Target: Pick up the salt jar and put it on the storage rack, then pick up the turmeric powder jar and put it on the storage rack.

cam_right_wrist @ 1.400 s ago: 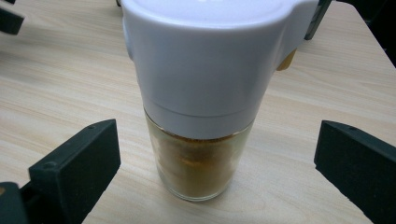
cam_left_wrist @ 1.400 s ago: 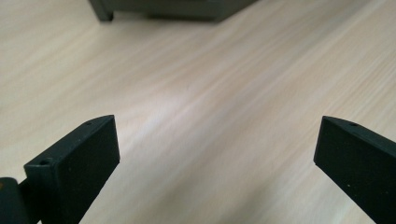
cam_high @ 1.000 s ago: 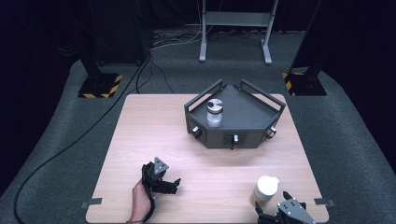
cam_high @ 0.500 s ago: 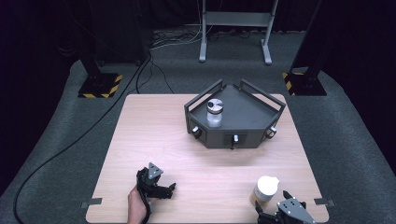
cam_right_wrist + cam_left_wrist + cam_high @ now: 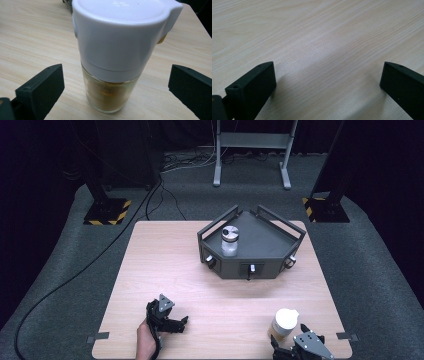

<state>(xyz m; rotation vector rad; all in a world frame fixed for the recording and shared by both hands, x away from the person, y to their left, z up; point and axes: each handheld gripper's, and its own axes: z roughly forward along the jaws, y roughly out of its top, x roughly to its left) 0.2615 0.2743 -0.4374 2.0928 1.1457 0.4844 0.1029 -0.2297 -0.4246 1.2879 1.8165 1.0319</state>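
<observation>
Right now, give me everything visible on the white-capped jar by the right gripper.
The jar stands upright on the table near its front right corner, in front of the right gripper. Its clear, glass-like body holds brownish powder at the bottom. A tall white, plastic-looking cap with a side lip and a small yellowish spot covers the top. The open jaws flank it on both sides without touching; only the table touches it.

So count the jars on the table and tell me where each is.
2. The white-lidded jar stands at the table's near right, between the right gripper's open jaws. The dark-lidded jar stands in the dark tray farther back.
</observation>
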